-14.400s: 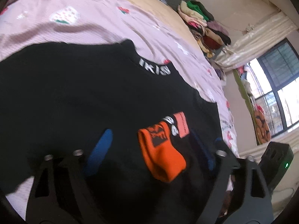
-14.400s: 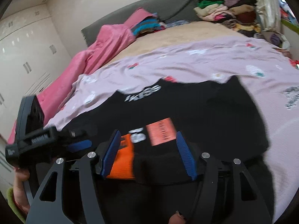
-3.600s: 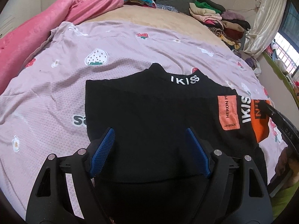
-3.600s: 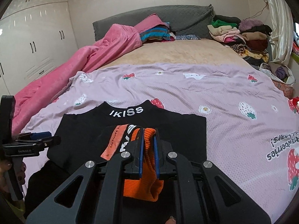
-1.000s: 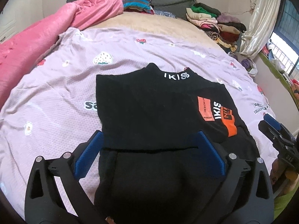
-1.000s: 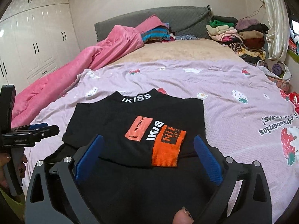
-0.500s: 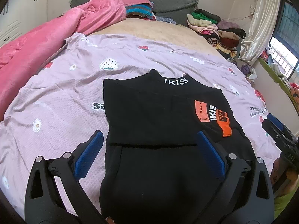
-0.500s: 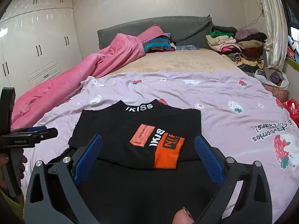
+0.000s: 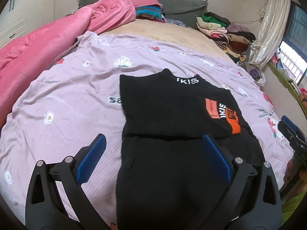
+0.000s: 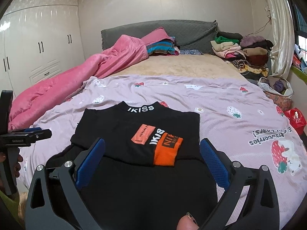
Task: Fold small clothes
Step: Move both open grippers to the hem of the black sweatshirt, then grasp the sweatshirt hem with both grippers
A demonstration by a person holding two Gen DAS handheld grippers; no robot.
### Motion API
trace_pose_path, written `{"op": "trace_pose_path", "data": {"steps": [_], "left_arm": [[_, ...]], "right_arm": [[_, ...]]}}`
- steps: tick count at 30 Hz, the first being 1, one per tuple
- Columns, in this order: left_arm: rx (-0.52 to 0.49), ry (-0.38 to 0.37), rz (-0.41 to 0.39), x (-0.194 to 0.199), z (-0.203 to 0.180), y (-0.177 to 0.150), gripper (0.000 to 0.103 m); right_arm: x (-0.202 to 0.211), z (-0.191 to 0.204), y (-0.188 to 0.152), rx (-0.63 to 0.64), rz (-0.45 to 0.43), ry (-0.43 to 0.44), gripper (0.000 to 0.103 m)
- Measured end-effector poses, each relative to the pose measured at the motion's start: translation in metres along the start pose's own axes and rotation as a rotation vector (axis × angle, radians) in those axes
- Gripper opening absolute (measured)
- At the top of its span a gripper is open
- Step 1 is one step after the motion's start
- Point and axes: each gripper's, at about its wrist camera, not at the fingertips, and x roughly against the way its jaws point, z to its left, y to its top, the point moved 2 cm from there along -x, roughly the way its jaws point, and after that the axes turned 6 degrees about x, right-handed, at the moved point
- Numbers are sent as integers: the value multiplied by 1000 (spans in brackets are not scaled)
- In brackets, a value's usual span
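Observation:
A black sweater [image 9: 168, 115] with a white IKISS collar lies flat on the lilac sheet [image 9: 67, 99]. Both sleeves are folded across the chest, and the orange cuff [image 9: 235, 127] lies on top. It also shows in the right wrist view [image 10: 134, 134], with the orange cuff [image 10: 167, 151] near the middle. My left gripper [image 9: 153, 157] is open and empty above the sweater's lower half. My right gripper [image 10: 151, 161] is open and empty above the same part. Each gripper shows at the edge of the other's view.
A pink blanket [image 10: 80, 76] is heaped along the left of the bed. Folded clothes [image 10: 239, 49] are stacked at the far right by the grey headboard [image 10: 159, 32]. A curtain [image 10: 278, 28] and a window are on the right. White wardrobes [image 10: 38, 44] stand at left.
Both grippers have drawn back and up from the sweater, so it looks smaller and farther. The right gripper let go of the orange-cuffed sleeve seconds ago. The sweater has not moved lately.

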Motion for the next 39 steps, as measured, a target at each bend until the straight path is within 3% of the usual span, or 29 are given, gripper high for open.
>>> {"op": "trace_pose_path", "data": {"steps": [19, 39], "left_arm": [[58, 50, 44, 16, 42, -38, 93], [42, -21, 151, 27, 43, -99, 93]], "right_arm": [[16, -12, -34, -9, 53, -11, 98], [42, -18, -51, 9, 58, -25, 98]]}}
